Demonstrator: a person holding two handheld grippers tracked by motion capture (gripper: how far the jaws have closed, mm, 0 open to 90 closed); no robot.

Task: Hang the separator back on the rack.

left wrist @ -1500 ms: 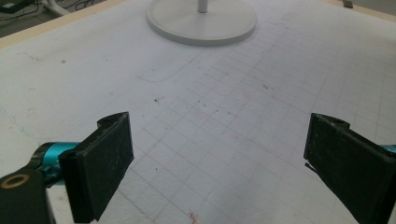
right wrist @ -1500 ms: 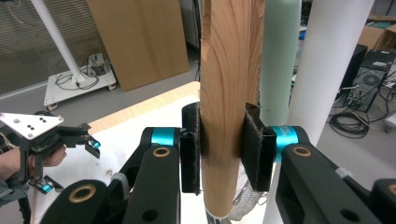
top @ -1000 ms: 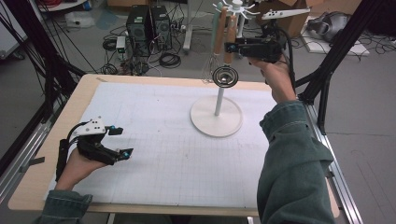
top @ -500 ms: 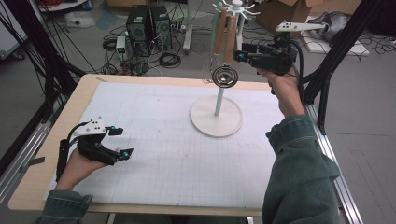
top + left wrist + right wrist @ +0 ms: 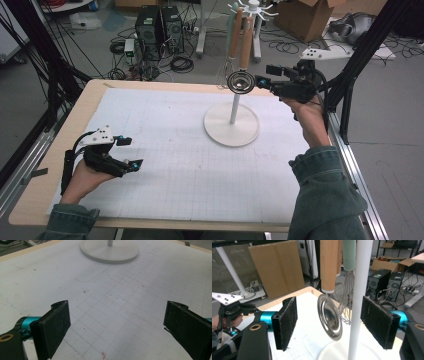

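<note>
With its jaws just spread wide and nothing pinched, the right gripper [image 5: 264, 81] hangs beside the strainer [image 5: 240, 81] dangling from the rack [image 5: 231, 131] on the tabletop [image 5: 150, 135], where a nudge could swing it off.

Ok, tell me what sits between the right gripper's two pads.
In the right gripper view, the hanging metal strainer and the rack's white pole stand between the open right gripper's pads, which touch neither.
</note>
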